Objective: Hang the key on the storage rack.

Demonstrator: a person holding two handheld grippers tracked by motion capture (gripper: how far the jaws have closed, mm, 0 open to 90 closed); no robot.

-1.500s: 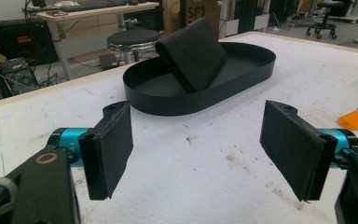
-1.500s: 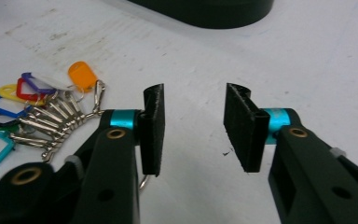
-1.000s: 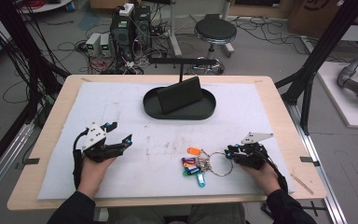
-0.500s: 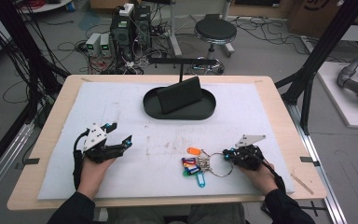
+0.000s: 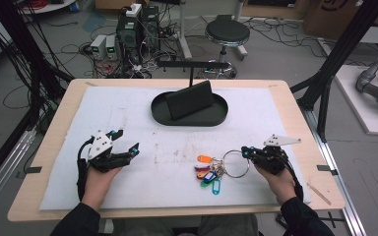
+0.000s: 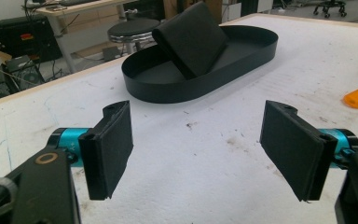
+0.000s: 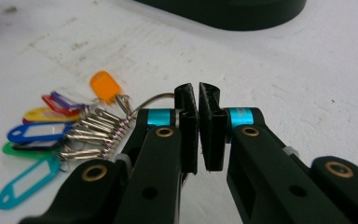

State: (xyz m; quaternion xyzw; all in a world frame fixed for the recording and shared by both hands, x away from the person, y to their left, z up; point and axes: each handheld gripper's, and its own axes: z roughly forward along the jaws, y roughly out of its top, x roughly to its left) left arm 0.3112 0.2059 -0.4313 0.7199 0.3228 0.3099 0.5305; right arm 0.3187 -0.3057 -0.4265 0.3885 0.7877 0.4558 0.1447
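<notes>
Right gripper [image 7: 199, 128]: I see its jaws pinched together on the big key ring [image 5: 236, 163], on the ring's 3 o'clock edge.
Key tags [image 5: 207, 172]: they lie on the mat at the ring's 9 o'clock, trailing away from my right gripper.
Risk: I judge the thin wire could slip out of the pads on lifting; the dangling tags would swing and tug it.
Left gripper [image 6: 198, 149]: jaws spread wide, empty, well apart at 9 o'clock.
Tray [image 5: 220, 117]: far, at 12 o'clock, a black block [image 5: 189, 100] leaning inside.
</notes>
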